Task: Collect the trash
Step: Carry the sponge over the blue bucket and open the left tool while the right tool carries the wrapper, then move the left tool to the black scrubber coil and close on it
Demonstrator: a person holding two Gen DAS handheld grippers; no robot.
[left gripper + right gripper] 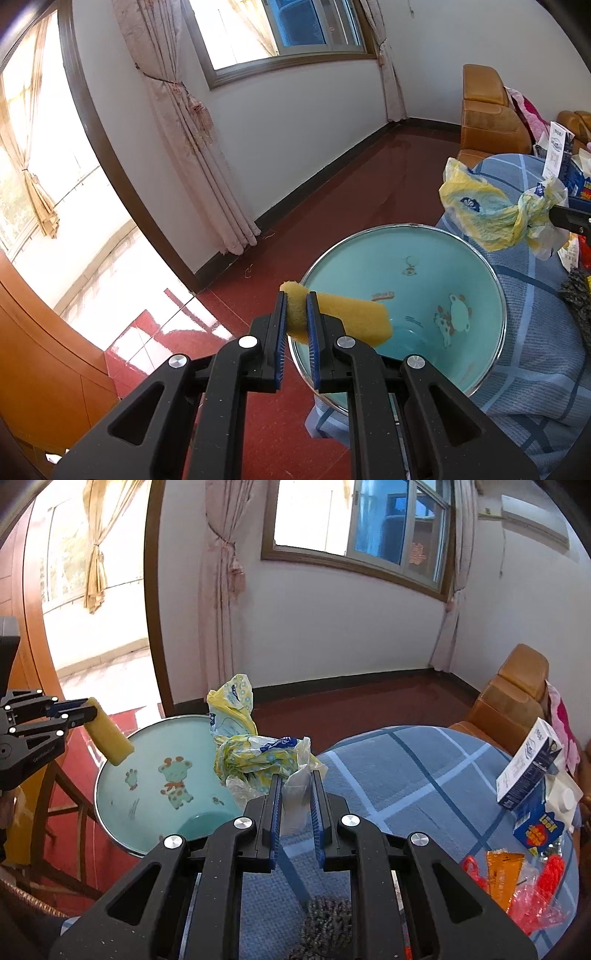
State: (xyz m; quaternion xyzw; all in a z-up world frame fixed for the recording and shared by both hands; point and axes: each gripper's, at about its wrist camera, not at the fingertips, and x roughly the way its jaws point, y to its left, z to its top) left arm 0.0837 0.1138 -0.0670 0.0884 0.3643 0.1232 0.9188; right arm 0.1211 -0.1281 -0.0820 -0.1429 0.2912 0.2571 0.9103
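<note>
Now both loads hang over the teal basin (480,266): the left tool (296,314) pinches a yellow sponge (351,317), the right tool (295,794) a crumpled plastic wrapper (258,757); releasing seems next.

Left gripper (296,295): matte black plastic frame with fine pale speckling. Two linkage arms per side with triangular cut-outs. Four round silver pivot caps across the front. Fingers (279,325) carry blue ribbed pads on their inner faces.

Right gripper (295,779): same build, black frame, four silver caps, blue ribbed pads. Seen from the right wrist view, the left gripper's side bears small silver screws and faint pale lettering, too small to read.
</note>
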